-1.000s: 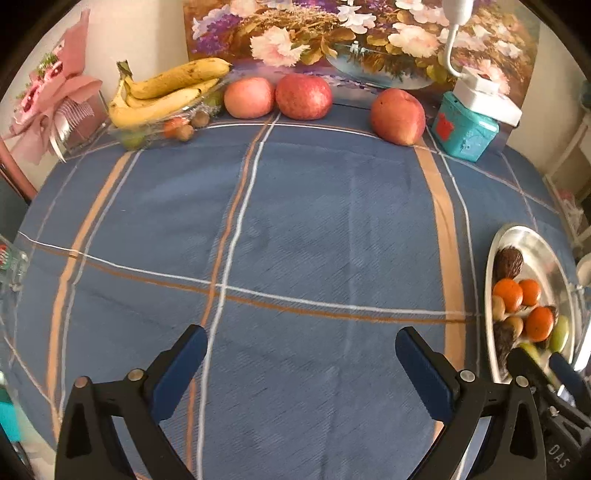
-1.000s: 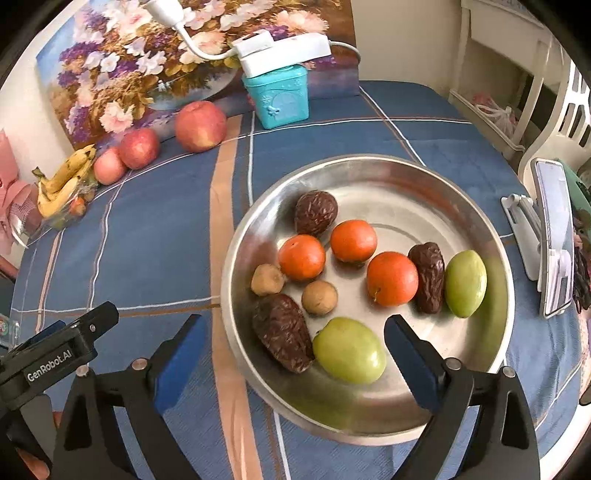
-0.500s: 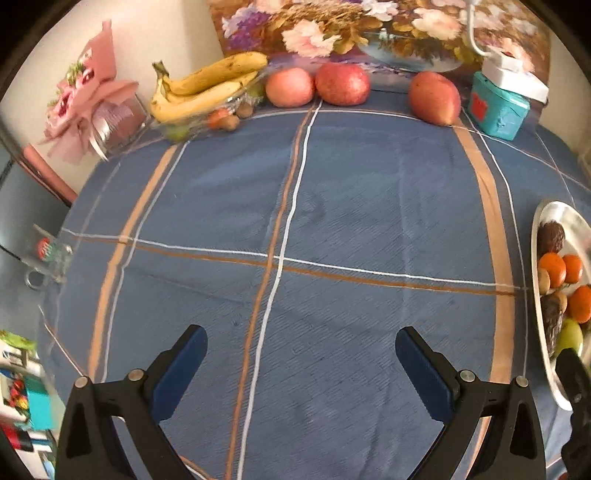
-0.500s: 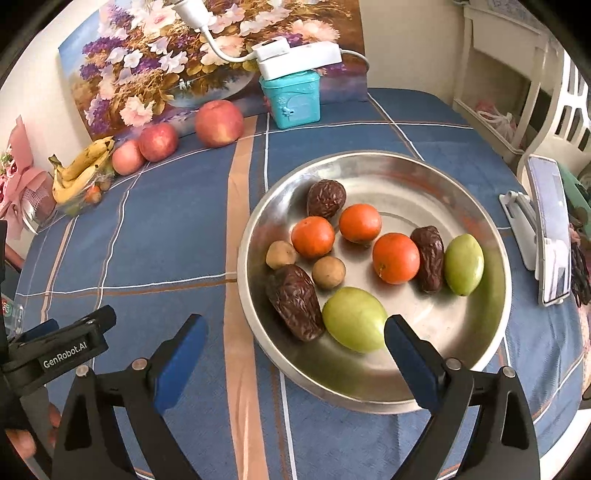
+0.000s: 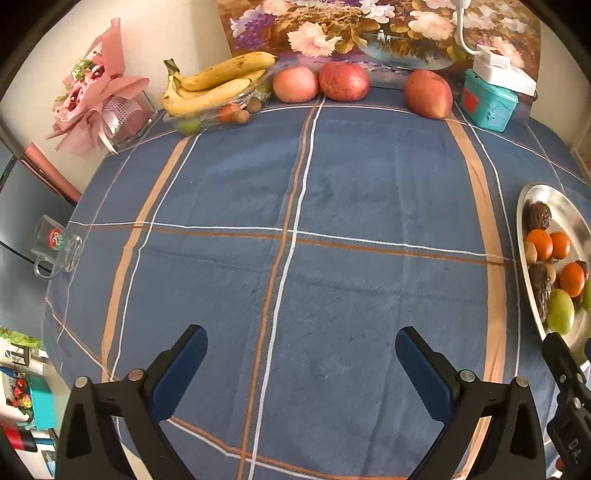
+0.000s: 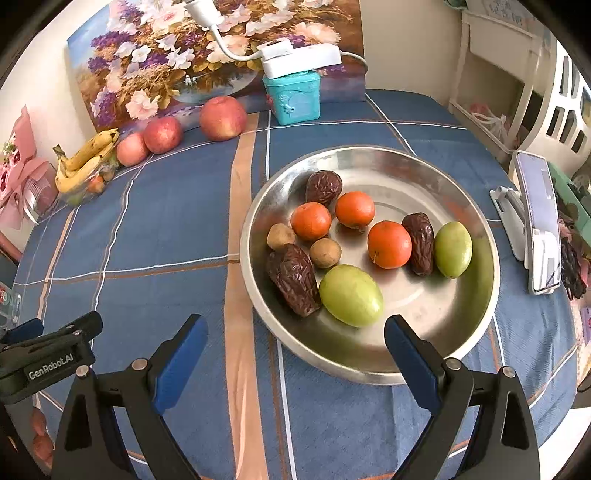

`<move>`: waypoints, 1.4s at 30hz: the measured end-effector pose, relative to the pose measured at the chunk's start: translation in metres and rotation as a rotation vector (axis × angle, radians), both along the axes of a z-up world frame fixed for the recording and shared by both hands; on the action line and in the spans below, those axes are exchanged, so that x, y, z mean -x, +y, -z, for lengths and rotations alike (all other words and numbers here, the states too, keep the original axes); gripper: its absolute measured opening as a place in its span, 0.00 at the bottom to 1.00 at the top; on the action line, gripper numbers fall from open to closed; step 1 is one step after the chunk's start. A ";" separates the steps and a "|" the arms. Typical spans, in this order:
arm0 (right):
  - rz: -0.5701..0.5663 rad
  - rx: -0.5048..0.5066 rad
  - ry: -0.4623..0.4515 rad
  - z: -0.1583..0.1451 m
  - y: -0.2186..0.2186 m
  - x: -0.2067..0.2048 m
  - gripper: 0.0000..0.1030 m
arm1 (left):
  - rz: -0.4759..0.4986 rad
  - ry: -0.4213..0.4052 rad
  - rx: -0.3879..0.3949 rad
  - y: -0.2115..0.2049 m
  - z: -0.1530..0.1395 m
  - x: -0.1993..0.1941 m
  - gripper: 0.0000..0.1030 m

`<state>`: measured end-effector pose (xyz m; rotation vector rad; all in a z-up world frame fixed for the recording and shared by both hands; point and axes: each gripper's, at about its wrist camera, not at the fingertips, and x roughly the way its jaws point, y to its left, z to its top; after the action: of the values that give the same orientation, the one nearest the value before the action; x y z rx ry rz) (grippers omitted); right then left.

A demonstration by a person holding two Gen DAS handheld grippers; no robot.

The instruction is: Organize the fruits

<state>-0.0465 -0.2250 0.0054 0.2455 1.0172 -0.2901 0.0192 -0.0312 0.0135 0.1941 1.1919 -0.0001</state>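
Observation:
A steel plate (image 6: 454,177) holds three oranges (image 6: 311,220), two green fruits (image 6: 350,295), three dark wrinkled dates (image 6: 293,280) and two small brown fruits (image 6: 325,252). The plate also shows at the right edge of the left wrist view (image 5: 532,192). My right gripper (image 6: 295,339) is open and empty, just short of the plate's near rim. My left gripper (image 5: 301,350) is open and empty over bare cloth. Bananas (image 5: 218,85) lie on a glass tray (image 5: 207,120) at the back left, beside three apples (image 5: 343,81).
A teal box (image 5: 487,103) with a white lamp base stands at the back right by a flower painting (image 5: 369,33). A pink bouquet (image 5: 96,96) is at the far left, a glass mug (image 5: 55,247) at the table's left edge. A phone stand (image 6: 535,221) is right of the plate.
Both grippers have pulled back and risen, so more of the table shows. The left view has swung left, pushing the plate to its right edge. Both stay open.

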 end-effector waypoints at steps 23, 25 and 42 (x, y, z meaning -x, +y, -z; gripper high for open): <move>0.003 0.033 -0.008 -0.010 0.010 0.009 0.94 | -0.042 0.005 0.051 0.016 -0.010 0.003 1.00; 0.003 0.030 -0.008 -0.010 0.009 0.009 0.94 | -0.045 0.003 0.050 0.015 -0.010 0.003 1.00; 0.002 0.035 0.002 -0.009 0.011 0.008 0.94 | -0.041 0.009 0.056 0.015 -0.010 0.003 1.00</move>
<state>-0.0545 -0.2141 0.0141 0.2143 1.0135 -0.3098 0.0163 -0.0163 0.0235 0.1208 1.2031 0.0017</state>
